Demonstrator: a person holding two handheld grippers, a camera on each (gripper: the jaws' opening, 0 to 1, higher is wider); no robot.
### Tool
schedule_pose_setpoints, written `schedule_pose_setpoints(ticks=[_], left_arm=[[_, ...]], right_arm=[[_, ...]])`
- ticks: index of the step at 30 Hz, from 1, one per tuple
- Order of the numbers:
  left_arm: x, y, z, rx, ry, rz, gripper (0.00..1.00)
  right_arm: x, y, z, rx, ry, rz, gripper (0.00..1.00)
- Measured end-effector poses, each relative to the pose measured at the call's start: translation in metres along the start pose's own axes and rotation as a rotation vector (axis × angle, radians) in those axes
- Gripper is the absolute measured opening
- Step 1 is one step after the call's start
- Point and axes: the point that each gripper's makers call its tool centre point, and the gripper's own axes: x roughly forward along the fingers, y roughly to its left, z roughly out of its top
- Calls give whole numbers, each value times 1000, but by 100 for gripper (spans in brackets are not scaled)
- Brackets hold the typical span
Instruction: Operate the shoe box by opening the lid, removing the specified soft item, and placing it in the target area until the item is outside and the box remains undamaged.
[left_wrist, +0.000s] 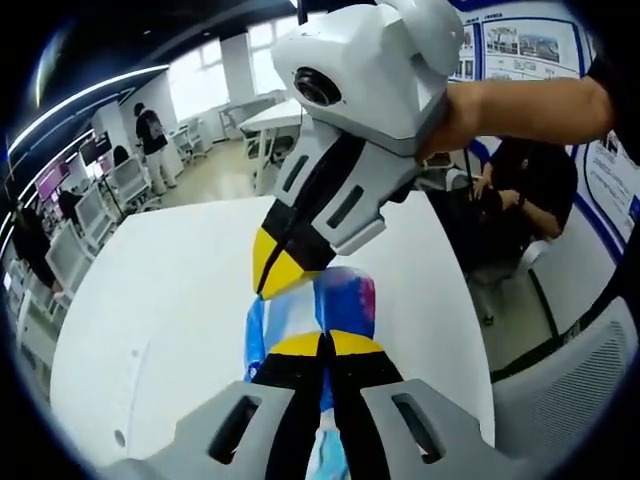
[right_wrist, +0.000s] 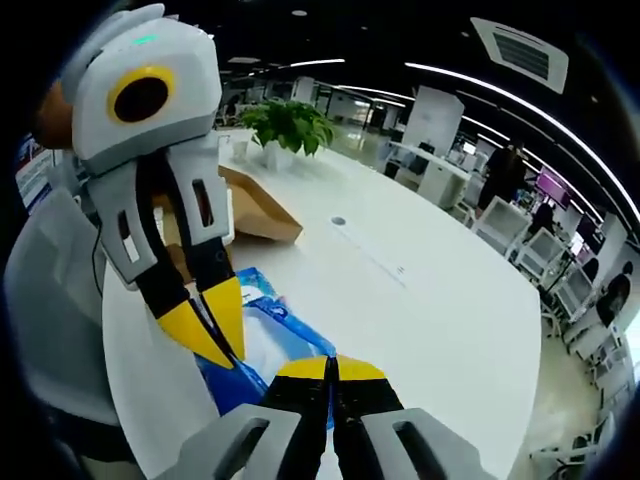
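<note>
Both grippers pinch the same soft blue-white bag, which is already outside the box and hangs just over the white table (left_wrist: 180, 330).

Left gripper (left_wrist: 325, 345): jaws pressed together on the bag (left_wrist: 345, 300). The bag's long axis runs straight fwd from this gripper, away along the table.

Right gripper (right_wrist: 330, 368): jaws also closed on the bag (right_wrist: 265, 340). The brown box (right_wrist: 255, 210) lies behind, well apart, beside a plant (right_wrist: 285, 125).

The 2 grippers are just beside each other, equally near; I judge the next move is lowering the bag.

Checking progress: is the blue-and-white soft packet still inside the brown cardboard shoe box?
No. The blue-and-white soft packet lies on the white table, apart from the box.
</note>
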Motion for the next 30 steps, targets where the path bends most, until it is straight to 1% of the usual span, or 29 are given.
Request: schedule_pose_setpoints(ticks=[9, 18, 30], left_arm=[[21, 2, 4, -7, 3, -13, 0], [47, 4, 6, -10, 16, -34, 0], [76, 7, 2, -21, 35, -52, 0]], right_arm=[[5, -15, -19, -4, 27, 4, 0], [8, -30, -39, 4, 54, 5, 0], [17, -40, -64, 5, 93, 16, 0]])
